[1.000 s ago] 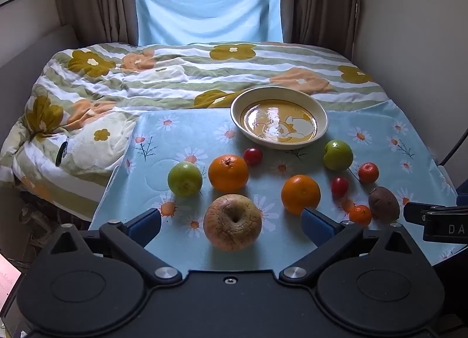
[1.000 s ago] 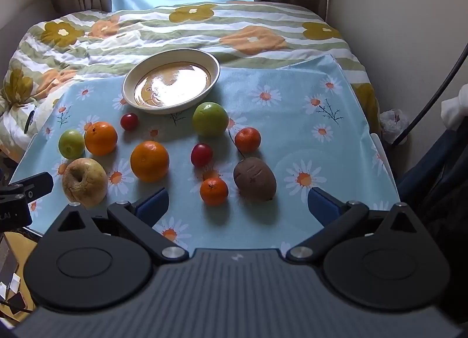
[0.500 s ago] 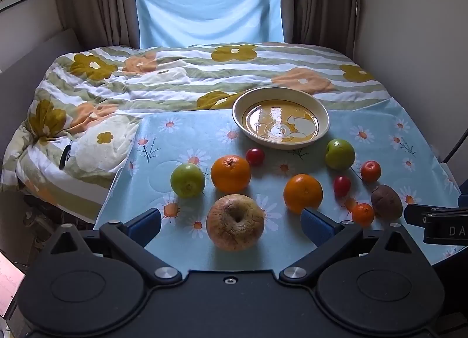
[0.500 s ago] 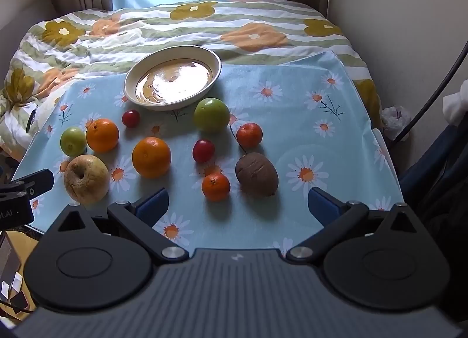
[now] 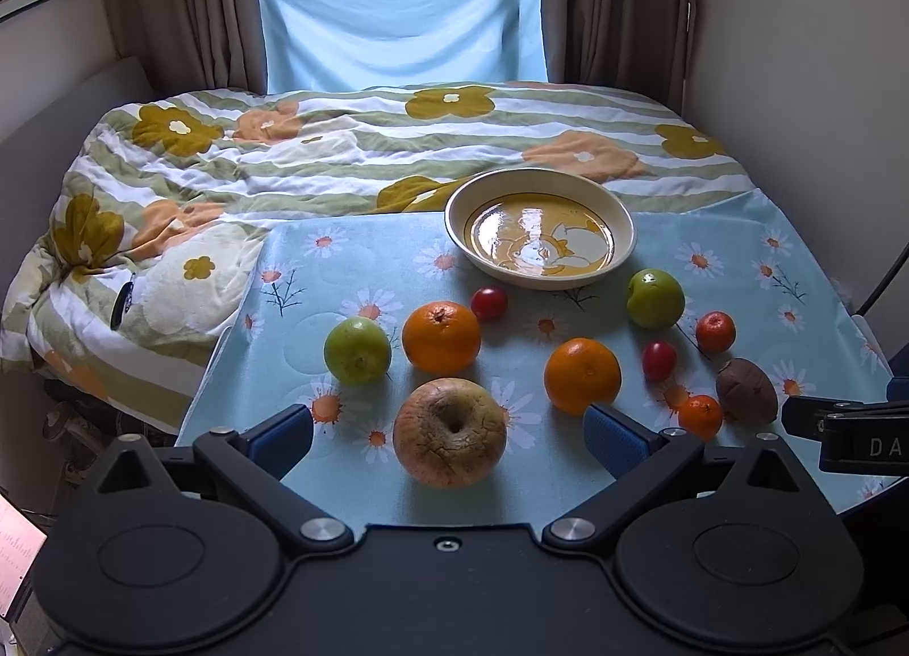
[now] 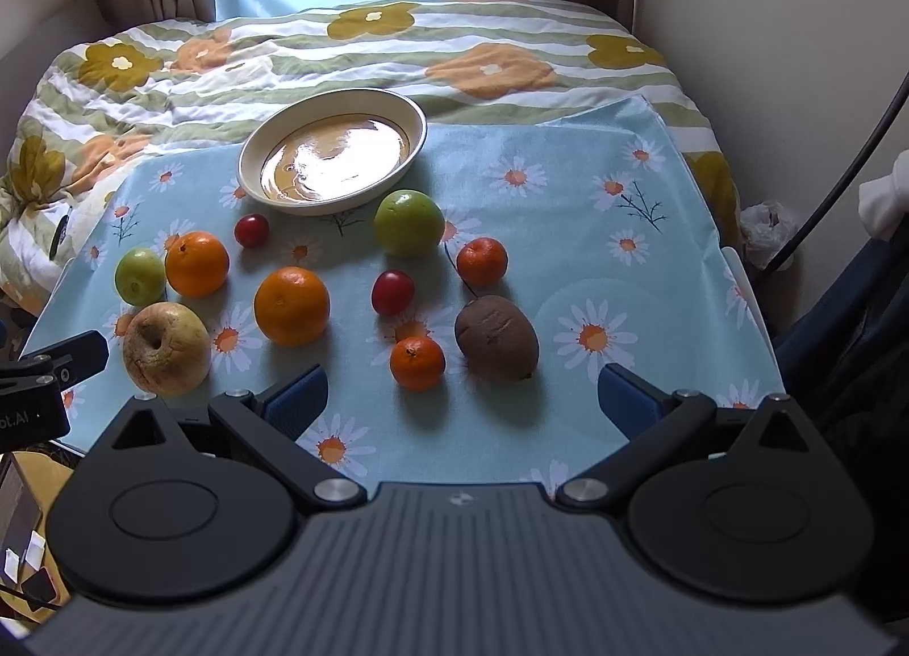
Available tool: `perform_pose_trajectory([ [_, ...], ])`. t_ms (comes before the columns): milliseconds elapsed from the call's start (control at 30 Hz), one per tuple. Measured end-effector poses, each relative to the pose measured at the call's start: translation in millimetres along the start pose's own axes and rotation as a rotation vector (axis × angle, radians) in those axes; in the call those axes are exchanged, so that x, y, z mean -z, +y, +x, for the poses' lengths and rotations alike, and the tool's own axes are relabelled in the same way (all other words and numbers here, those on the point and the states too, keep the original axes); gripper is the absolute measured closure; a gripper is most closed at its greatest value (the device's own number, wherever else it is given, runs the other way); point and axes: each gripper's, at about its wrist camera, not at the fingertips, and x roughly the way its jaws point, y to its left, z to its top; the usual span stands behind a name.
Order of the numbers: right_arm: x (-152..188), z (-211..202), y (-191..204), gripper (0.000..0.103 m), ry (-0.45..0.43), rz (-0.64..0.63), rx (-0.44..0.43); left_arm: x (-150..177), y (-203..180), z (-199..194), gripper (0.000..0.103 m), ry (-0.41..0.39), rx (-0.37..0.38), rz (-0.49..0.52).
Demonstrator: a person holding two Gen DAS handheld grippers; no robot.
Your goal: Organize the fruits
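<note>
Blue pads spread wide on both my grippers, left [image 5: 449, 437] and right [image 6: 463, 400], each holding nothing above the near edge of the daisy-print cloth [image 6: 568, 213]. Between my left fingers lies a wrinkled yellow apple [image 5: 449, 431]; oranges, green apples, small red fruits and a brown fruit [image 6: 496, 338] are scattered before the empty bowl [image 5: 622, 218], none in it

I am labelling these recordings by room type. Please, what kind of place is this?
Most likely a bedroom at home: a bed with a flowered quilt, brown curtains at a window, and a daisy-print cloth spread on the bed holding fruit and a bowl.
</note>
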Motion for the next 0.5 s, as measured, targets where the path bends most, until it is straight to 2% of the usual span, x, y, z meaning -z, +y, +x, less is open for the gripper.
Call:
perform_pose_trajectory([
  [500, 1.9, 1.3, -1.4, 0.0, 0.016, 0.007, -0.007, 0.0, -1.7, 0.5, 0.001, -0.002, -0.004, 0.002],
])
